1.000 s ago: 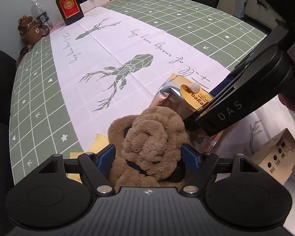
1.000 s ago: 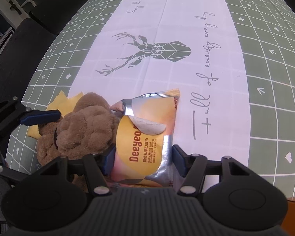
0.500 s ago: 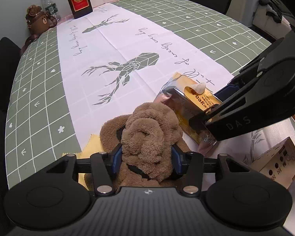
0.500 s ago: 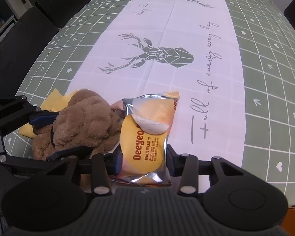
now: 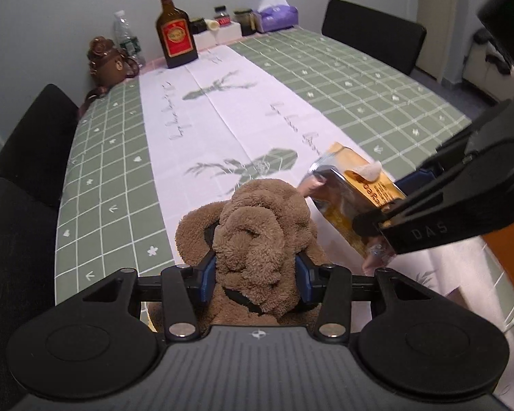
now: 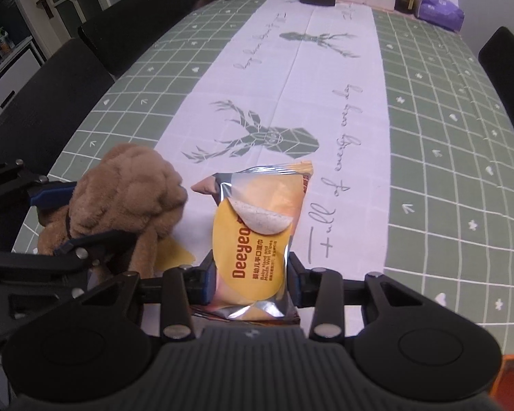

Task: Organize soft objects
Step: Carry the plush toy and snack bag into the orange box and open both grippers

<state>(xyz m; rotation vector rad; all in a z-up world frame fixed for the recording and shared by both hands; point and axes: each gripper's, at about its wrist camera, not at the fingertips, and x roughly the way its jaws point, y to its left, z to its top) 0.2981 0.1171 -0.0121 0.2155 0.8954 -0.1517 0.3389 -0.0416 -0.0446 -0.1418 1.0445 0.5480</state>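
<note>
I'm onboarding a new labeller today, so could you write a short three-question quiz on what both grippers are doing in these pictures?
1. True or false: the left gripper is shut on the brown plush toy.
2. Multiple choice: what does the right gripper hold? A) a glass jar B) the wet wipes pack C) a yellow cloth
3. Fill in: the brown bottle with the red label stands at the ____ end of the table, upright.

Key: 1 true; 2 B; 3 far.
</note>
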